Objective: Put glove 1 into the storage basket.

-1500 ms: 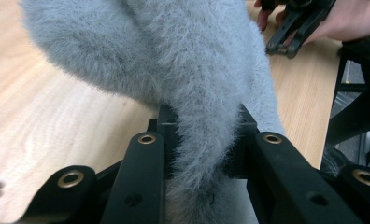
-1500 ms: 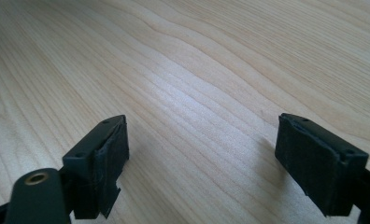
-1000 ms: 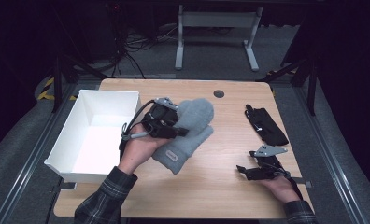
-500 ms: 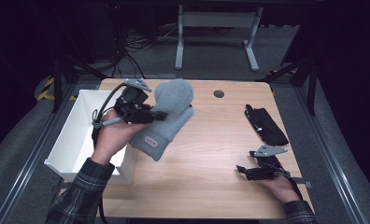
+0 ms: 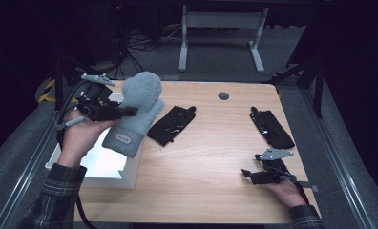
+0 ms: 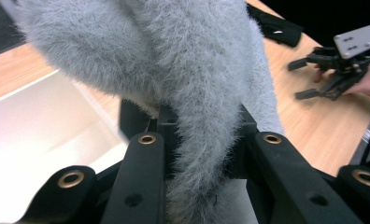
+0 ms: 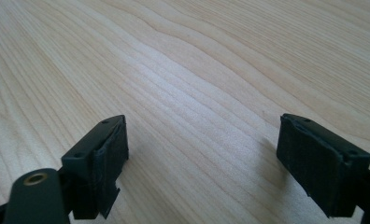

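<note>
The grey fuzzy mitten [image 5: 135,110] was up off the counter [image 5: 211,157], hanging in the air over the near corner of the white bin [image 5: 111,167], and my left tool [image 5: 114,112] had it pinched hard across the middle, pile bulging out either side of the pads in the left gripper view. So the pickup was done, I reckoned; what was left was getting it over the bin's opening and letting go. Its long axis ran on a slant: rounded fingertip end up and away from me, labelled cuff down and toward me, thumb poking off to the right. One black glove [image 5: 172,125] lay flat on the wood just right of the bin, another black glove [image 5: 272,127] well apart toward the far right edge, both untouched. My right tool [image 5: 254,174] sat low on the counter, jaws wide apart with nothing but bare wood between them.
</note>
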The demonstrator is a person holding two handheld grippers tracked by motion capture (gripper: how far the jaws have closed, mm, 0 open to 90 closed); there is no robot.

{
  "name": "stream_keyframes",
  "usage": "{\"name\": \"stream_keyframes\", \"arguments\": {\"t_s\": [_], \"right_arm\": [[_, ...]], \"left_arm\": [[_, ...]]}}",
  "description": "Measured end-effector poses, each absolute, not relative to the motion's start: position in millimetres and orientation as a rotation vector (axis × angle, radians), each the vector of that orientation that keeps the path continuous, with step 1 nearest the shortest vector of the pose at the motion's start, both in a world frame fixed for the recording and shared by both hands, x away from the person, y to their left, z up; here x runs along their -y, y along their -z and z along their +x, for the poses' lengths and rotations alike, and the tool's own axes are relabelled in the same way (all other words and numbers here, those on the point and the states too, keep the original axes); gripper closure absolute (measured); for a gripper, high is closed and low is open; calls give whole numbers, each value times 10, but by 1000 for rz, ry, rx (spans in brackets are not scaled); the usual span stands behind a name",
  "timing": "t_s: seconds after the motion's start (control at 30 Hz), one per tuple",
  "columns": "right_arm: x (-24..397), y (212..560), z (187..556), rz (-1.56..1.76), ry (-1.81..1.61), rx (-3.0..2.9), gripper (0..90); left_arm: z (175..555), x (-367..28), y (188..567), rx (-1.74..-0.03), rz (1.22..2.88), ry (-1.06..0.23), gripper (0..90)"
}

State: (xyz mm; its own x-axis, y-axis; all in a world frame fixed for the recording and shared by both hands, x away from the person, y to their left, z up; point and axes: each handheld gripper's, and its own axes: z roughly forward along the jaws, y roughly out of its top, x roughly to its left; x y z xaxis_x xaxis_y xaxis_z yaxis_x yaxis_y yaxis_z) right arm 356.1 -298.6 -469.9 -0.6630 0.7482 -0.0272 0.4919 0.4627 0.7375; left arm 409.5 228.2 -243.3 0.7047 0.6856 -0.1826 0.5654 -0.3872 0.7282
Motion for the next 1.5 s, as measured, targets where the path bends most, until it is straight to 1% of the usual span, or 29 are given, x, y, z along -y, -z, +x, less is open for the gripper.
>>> {"name": "stream_keyframes", "arguments": {"t_s": [0.1, 0.27, 0.6, 0.77, 1.07, 1.27, 1.4, 1.5], "right_arm": [[2985, 4699, 3561, 1049, -1026, -2368, 171], [2983, 4698, 3561, 1051, -1023, -2367, 170], [2981, 4698, 3561, 1051, -1022, -2367, 170], [2981, 4698, 3561, 1051, -1023, -2367, 170], [2980, 4698, 3562, 1051, -1022, -2367, 170], [2980, 4698, 3562, 1051, -1021, -2367, 170], [2980, 4698, 3562, 1051, -1022, -2367, 169], [2980, 4698, 3561, 1051, -1022, -2367, 170]], "left_arm": [[4092, -2413, 2476, -992, 2087, -211, 742], [4084, -2616, 2605, -1055, 2071, -205, 742], [4121, -2889, 3011, -1168, 2047, -179, 742], [4175, -2925, 3243, -1213, 2059, -154, 742], [4326, -2917, 3734, -1274, 2082, -60, 741], [4435, -2923, 3939, -1306, 2102, -16, 735], [4515, -2970, 4083, -1342, 2121, -7, 716], [4562, -3023, 4188, -1385, 2121, -25, 690]]}}
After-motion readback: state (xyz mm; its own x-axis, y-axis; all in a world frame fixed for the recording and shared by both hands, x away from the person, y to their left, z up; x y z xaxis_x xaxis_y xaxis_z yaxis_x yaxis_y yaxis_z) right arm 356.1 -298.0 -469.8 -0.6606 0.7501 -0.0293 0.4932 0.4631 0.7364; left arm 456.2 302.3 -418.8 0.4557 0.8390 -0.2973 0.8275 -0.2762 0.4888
